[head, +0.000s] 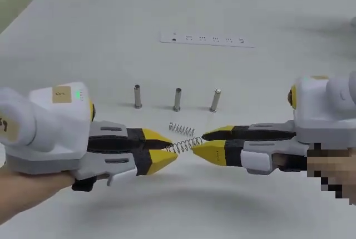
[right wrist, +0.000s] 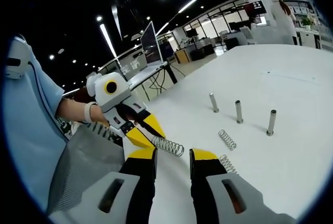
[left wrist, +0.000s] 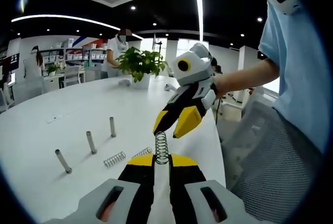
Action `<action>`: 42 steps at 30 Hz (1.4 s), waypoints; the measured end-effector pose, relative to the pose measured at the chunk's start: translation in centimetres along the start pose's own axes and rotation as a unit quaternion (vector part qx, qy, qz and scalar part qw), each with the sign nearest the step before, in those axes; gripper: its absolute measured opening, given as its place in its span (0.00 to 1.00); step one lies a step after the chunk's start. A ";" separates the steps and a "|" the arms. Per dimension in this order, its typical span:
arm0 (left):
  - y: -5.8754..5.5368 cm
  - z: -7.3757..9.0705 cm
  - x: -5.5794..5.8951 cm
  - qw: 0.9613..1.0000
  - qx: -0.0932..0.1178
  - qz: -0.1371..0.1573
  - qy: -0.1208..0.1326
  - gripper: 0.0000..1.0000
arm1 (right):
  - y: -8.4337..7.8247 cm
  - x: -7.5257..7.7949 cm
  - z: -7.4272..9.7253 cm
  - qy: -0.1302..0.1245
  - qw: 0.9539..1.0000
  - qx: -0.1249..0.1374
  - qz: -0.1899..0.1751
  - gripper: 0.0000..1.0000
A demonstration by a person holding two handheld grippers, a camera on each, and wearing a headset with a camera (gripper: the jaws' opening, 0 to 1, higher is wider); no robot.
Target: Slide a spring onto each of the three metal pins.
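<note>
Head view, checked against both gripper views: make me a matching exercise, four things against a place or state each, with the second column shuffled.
1. held spring
2. right gripper
3. metal pins
4. power strip

A. on the far part of the table, beyond the pins
B. jaws open
C. standing upright, nothing on them
D. one end clamped in the left gripper

Pairs: 1-D, 2-B, 3-C, 4-A.
</note>
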State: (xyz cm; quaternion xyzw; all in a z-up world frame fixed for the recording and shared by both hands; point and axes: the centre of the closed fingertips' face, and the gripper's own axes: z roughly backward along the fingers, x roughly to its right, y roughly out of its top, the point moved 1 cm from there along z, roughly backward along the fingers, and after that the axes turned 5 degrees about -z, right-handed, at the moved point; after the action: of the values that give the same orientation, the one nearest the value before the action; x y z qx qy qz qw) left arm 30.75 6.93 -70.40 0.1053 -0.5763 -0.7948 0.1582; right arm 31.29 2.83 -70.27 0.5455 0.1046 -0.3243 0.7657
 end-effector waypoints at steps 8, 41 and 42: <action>0.0 0.1 0.0 1.000 0.002 -0.001 -0.001 0.02 | -0.2 -0.1 -0.2 0.009 1.000 0.006 -0.020 0.20; -0.4 0.0 0.1 1.000 -0.002 -0.008 -0.004 0.02 | -0.4 0.2 -0.6 0.019 0.998 0.014 -0.051 0.14; -0.4 0.0 0.1 1.000 -0.002 -0.008 -0.005 0.02 | -0.4 0.2 -0.6 0.019 0.998 0.014 -0.050 0.14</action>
State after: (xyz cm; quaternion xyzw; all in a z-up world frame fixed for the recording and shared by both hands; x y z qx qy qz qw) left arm 30.58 6.97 -70.81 0.1058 -0.5749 -0.7975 0.1494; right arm 31.31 3.27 -70.88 0.5567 0.1418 -0.3526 0.7387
